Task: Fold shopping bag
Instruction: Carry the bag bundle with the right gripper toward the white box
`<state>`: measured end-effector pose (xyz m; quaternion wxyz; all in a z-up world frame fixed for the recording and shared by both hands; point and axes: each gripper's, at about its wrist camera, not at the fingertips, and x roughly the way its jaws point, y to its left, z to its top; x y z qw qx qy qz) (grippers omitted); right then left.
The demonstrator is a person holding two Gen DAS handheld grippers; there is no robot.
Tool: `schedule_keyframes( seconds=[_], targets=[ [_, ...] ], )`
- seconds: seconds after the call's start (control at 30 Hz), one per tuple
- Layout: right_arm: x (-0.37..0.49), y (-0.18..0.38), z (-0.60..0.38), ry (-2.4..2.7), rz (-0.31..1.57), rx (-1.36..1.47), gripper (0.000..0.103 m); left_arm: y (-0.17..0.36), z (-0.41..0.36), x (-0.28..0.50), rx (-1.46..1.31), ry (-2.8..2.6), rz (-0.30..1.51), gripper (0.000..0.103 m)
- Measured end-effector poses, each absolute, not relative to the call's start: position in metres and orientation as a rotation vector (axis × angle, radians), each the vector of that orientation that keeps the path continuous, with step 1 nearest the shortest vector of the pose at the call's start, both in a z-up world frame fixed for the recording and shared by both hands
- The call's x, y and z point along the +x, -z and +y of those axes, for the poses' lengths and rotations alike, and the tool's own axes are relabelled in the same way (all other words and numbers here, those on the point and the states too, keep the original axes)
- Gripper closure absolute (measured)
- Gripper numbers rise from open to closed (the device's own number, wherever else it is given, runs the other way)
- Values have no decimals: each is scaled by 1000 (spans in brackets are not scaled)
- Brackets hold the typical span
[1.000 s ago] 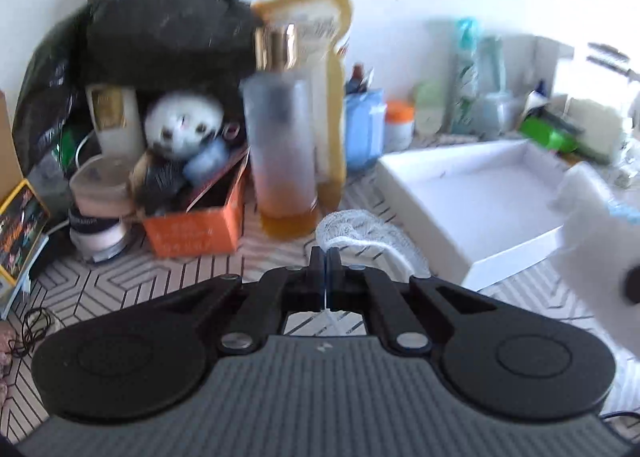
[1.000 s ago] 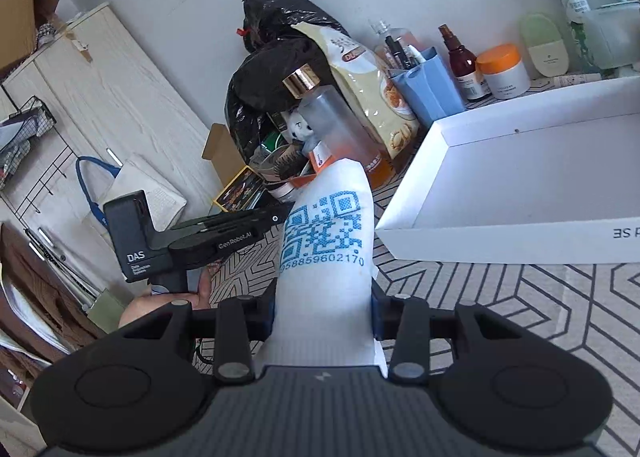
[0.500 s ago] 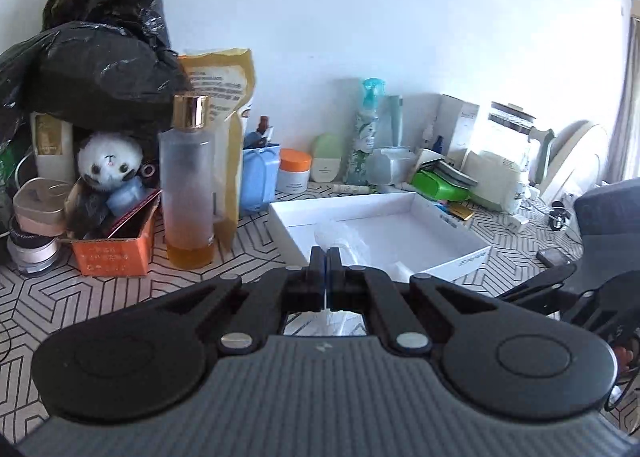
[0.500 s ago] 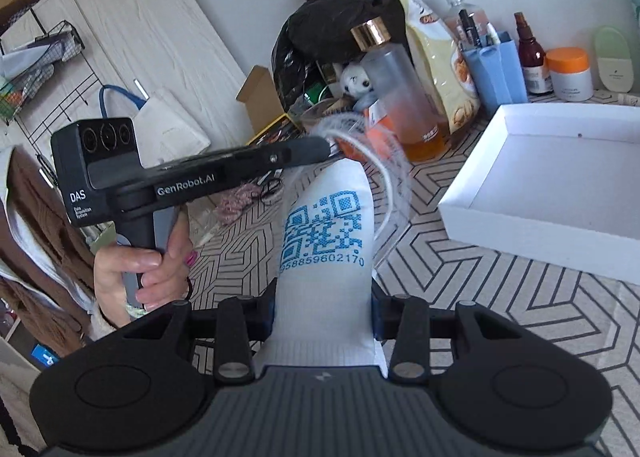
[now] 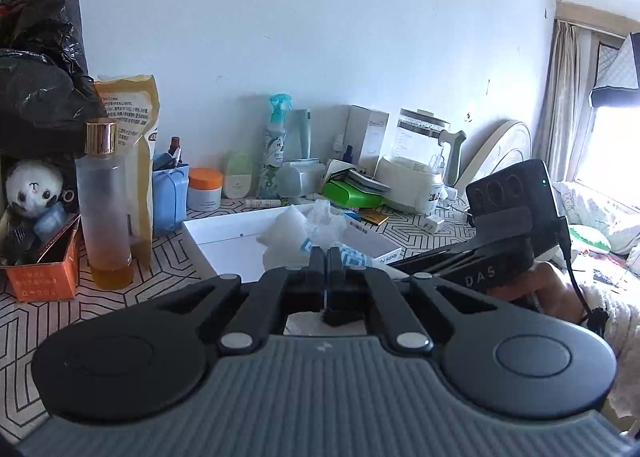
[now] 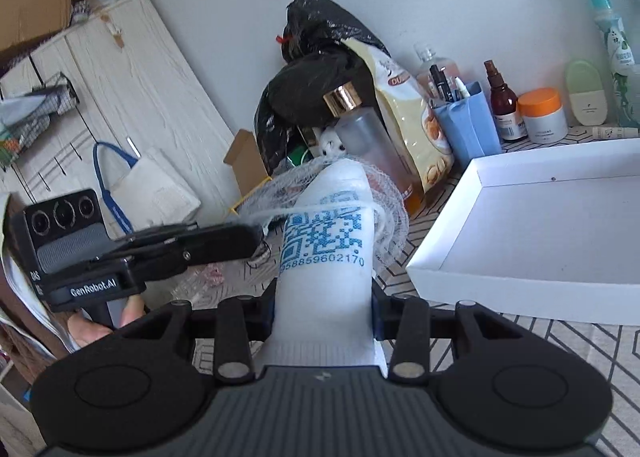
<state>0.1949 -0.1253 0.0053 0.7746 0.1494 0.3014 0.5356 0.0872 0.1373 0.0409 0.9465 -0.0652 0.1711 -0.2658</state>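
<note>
The shopping bag is a white folded bundle with a blue QR code (image 6: pixel 323 257), trailing white mesh netting (image 6: pixel 276 193). My right gripper (image 6: pixel 323 297) is shut on the bundle's lower part and holds it upright above the patterned table. My left gripper (image 5: pixel 327 261) is shut, its jaws pressed together on the thin netting. In the right wrist view the left gripper (image 6: pixel 256 235) reaches in from the left and pinches the netting beside the bundle. In the left wrist view the bundle and netting (image 5: pixel 316 223) show just past the fingertips, with the right gripper's body (image 5: pixel 508 217) at right.
A shallow white tray (image 6: pixel 440 257) lies on the table to the right, also in the left wrist view (image 5: pixel 224 233). A frosted bottle with amber liquid (image 5: pixel 105 201), an orange box (image 5: pixel 40 273), black bags (image 6: pixel 316 69) and several toiletries crowd the wall side.
The left gripper has swung right and closer to the bundle, drawing the mesh netting over and around its top. The right gripper has kept its hold on the bundle.
</note>
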Motion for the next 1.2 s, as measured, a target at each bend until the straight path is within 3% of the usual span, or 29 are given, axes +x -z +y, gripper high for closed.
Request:
schedule_keyframes(
  seconds=[0.23,0.4,0.57,0.67,0.73,0.8,0.93,1.2],
  targets=[
    [196,-22,-147,-1093,494,321,61,-41,137,84,-206,663,298,102],
    [176,-16,-121,-1122,445,113,62,-44,131,73,-205,749,237,101],
    [161,-19,-124,-1184,388,93,62,-42,130,74,-180,742,280,101],
    [165,-25,-145,-1200,341,177,61,-44,139,74,-194,729,274,91],
    [170,-26,-157,-1198,331,229,61,-47,148,71,-222,718,238,64],
    [176,-26,-164,-1188,338,274,61,-50,154,67,-224,694,204,48],
    [193,-23,-173,-1205,384,416,61,-47,159,74,-253,643,216,29],
    [216,-17,-178,-1350,456,615,61,-19,172,112,-516,596,333,29]
  ],
)
